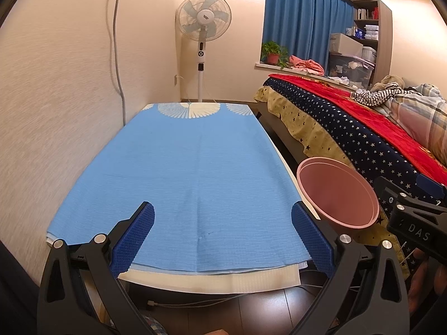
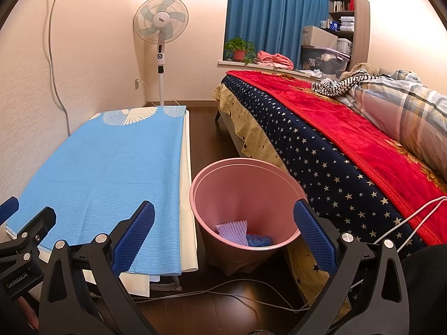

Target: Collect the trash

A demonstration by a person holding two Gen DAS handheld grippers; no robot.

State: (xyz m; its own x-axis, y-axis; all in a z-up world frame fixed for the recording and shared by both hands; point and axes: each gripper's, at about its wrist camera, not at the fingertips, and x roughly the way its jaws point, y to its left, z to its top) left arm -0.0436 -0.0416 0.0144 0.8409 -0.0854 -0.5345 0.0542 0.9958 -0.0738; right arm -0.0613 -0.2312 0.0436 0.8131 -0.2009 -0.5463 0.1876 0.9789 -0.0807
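A pink trash bin (image 2: 245,195) stands on the floor between the table and the bed; it also shows in the left wrist view (image 1: 338,192). Inside it lie a purple foam piece (image 2: 232,230) and a blue crumpled piece (image 2: 259,240). My right gripper (image 2: 223,237) is open and empty, over the near side of the bin. My left gripper (image 1: 222,237) is open and empty above the near end of the table with the blue cloth (image 1: 184,173). No trash shows on the cloth. The right gripper's body (image 1: 413,217) shows at the right edge of the left wrist view.
A bed with a red and starry blanket (image 2: 321,128) runs along the right. A standing fan (image 2: 160,28) is in the far corner. Cables (image 2: 223,293) lie on the dark floor under the table's near end. A wall is on the left.
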